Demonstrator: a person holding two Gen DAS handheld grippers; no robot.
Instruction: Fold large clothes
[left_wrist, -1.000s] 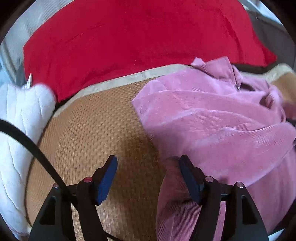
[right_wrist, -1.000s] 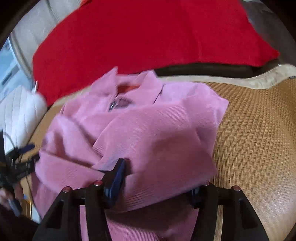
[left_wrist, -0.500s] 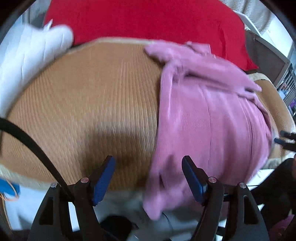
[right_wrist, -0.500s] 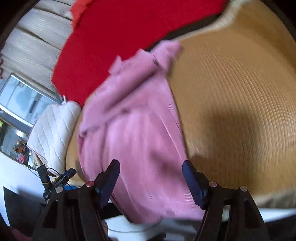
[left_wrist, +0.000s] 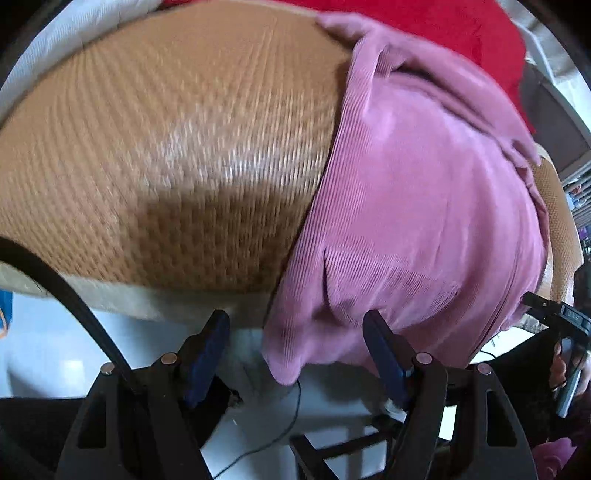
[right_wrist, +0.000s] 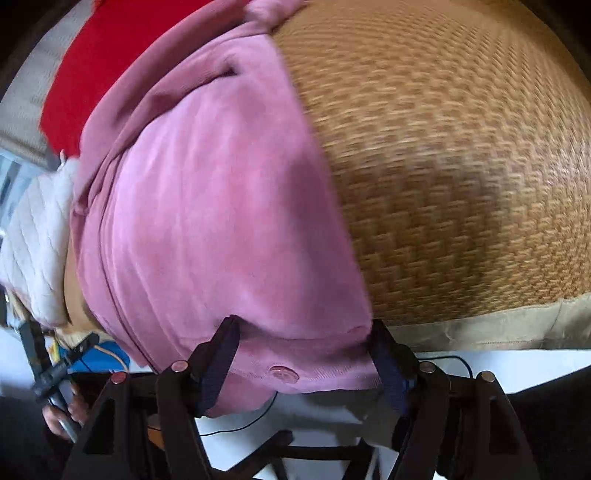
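Note:
A pink corduroy garment (left_wrist: 424, 206) lies stretched lengthwise on a woven brown mat (left_wrist: 166, 147), its hem hanging over the mat's near edge. My left gripper (left_wrist: 295, 350) is open, and the hem's left corner dangles between its blue pads without being pinched. In the right wrist view the garment (right_wrist: 207, 206) fills the left half. My right gripper (right_wrist: 303, 360) is open around the hem's right corner, just above a pink button (right_wrist: 283, 373). Each view shows the other gripper at its side edge, held in a hand (left_wrist: 565, 369).
A red cushion (left_wrist: 443, 22) lies behind the mat and a white quilted pillow (right_wrist: 37, 240) at its left end. A beige border (right_wrist: 498, 328) trims the mat's near edge. Below it are white floor, thin cables (left_wrist: 280, 424) and dark frame bars.
Both grippers pulled back from the middle of the mat to its near edge and tipped downward. The garment went from a crumpled heap to a long flat strip with its hem over the edge.

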